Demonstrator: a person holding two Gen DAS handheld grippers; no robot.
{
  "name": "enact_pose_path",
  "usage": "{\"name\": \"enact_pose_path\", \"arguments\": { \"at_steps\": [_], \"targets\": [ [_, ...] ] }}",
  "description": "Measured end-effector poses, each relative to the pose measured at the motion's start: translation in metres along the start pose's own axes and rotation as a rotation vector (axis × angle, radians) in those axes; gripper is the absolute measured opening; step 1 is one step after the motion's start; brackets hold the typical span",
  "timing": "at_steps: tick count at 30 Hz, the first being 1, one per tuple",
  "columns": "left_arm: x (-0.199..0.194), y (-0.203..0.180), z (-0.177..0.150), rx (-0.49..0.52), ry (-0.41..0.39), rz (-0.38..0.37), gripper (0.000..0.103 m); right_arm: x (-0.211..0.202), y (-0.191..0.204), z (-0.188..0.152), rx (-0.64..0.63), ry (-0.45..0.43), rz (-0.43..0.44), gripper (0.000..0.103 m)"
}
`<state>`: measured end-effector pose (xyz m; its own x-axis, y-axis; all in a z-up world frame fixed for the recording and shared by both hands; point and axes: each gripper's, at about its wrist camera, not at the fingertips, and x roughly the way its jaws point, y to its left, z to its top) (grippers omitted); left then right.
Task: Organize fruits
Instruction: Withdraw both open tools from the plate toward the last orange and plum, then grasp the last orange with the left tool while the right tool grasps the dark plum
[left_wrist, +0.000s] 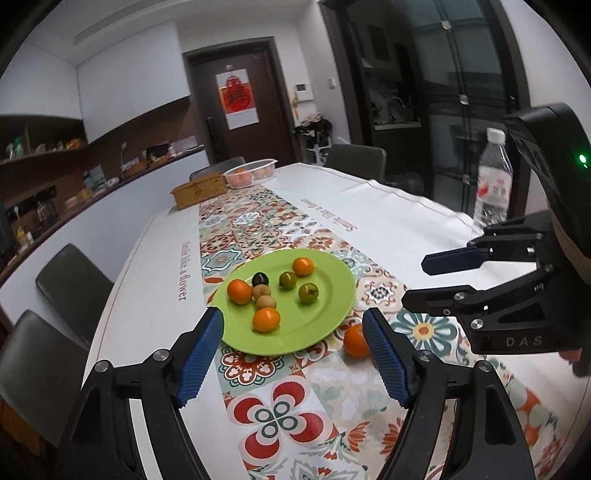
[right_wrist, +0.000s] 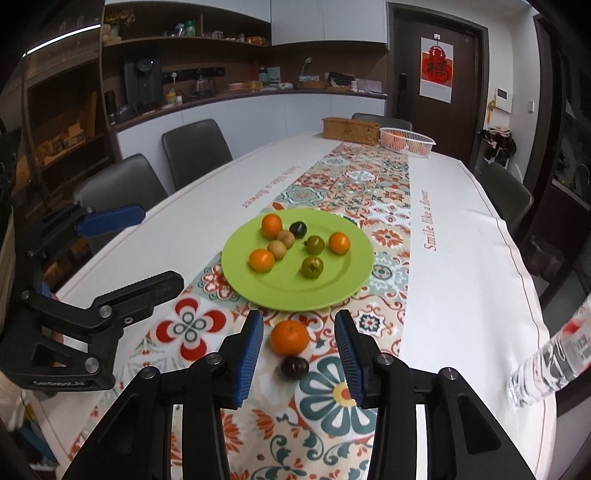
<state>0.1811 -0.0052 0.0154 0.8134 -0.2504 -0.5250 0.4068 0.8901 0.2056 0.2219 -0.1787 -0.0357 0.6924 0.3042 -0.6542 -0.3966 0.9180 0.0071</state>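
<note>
Both grippers empty over the table runner, green plate loaded, two fruits off it

Left gripper: jaws spread wide, nothing between the pads, pointing at the near rim of the plate; no earlier frame to compare. Right gripper: jaws apart, not clamped on anything; an orange sits on the runner between its fingertips, clear of both pads, just beside the plate's near edge. A dark plum lies on the runner touching or nearly touching that orange, on the near side. On the plate: three oranges, two green fruits, two tan round fruits, one dark plum. Water bottle stands at the table's right edge; white basket and woven box at the far end
</note>
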Motion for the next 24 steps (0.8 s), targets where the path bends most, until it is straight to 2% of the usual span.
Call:
{"name": "enact_pose_path", "arguments": {
  "at_steps": [11,24],
  "targets": [
    [0.028,-0.009,-0.024,0.070,0.059,-0.097,0.077,0.027,0.005,-0.024,-0.014,0.114,0.025,0.041],
    [0.058,-0.004,-0.047,0.041,0.138,-0.134,0.077,0.079,0.001,-0.040,0.024,0.241,0.056,0.041]
  ]
}}
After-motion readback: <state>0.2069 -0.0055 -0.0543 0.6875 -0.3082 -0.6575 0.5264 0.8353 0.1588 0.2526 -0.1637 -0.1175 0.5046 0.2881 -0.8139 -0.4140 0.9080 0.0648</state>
